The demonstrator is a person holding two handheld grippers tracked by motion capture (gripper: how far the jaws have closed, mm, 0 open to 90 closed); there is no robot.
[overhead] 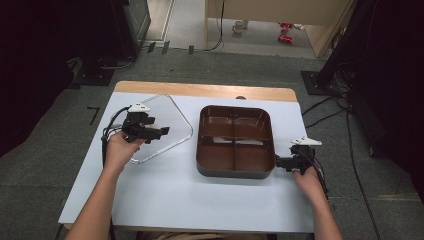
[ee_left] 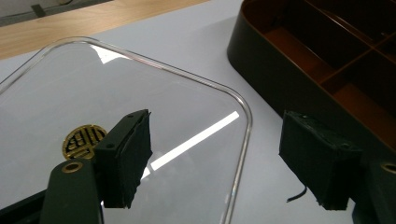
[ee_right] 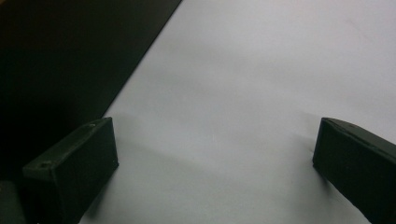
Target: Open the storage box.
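A dark brown box (overhead: 201, 137) with four compartments, all bare, stands on the white table (overhead: 175, 195), right of centre. Its clear rounded lid (overhead: 172, 117) lies flat on the table to the left of it. My left gripper (overhead: 162, 131) hovers over the lid, pointing right toward the box. In the left gripper view the gripper (ee_left: 224, 158) is open, the lid (ee_left: 140, 93) with its gold emblem (ee_left: 85, 140) lies beneath, and nothing is between the pads. My right gripper (overhead: 277, 162) sits by the box's near right corner, open (ee_right: 215, 172) over bare table beside the box's wall (ee_right: 60, 60).
The table's wooden far edge (overhead: 200, 90) shows behind the lid. Cables trail from both grippers toward the person. Dark equipment stands and cables sit on the grey floor around the table.
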